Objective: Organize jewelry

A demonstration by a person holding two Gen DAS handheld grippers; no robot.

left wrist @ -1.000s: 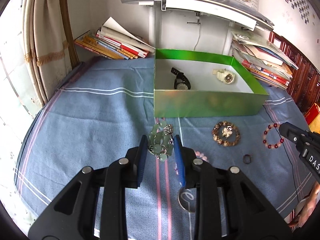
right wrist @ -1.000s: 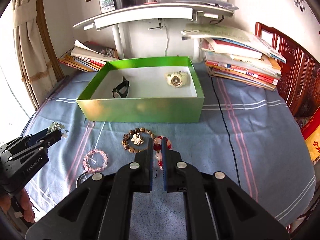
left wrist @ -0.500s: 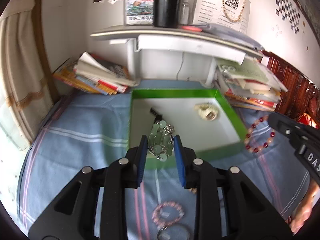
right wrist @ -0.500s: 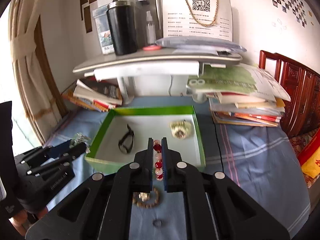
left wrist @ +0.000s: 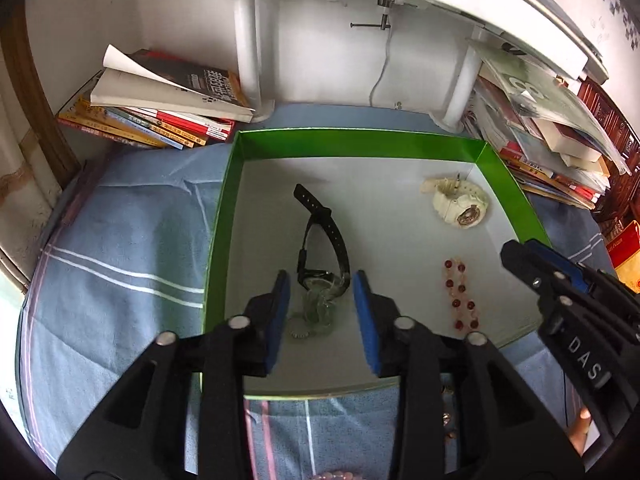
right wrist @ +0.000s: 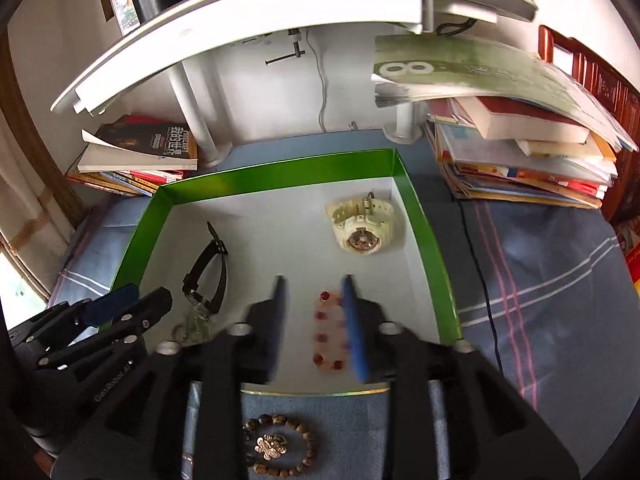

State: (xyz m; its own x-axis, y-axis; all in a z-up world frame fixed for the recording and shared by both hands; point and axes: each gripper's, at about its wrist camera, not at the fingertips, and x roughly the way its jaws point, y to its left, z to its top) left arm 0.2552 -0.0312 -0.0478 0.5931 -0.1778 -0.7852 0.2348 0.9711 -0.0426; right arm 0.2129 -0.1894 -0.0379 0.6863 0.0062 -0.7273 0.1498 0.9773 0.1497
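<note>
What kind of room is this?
Probably a home study or bedroom desk: stacked books either side, a white shelf riser, a blue cloth under the green box, and a wooden chair.

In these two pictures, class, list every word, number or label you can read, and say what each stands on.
"DAS": white letters on the right gripper, cut off by the frame edge.
"8": large numeral on the green magazine topping the right-hand book stack.
Chinese title on the dark book: too blurred to read.
Lettering on the left gripper: too blurred to read.

Right hand-held gripper [right wrist: 314, 312] fingers motion-blurred; pink bracelet [left wrist: 336, 475] cut off at bottom edge.
</note>
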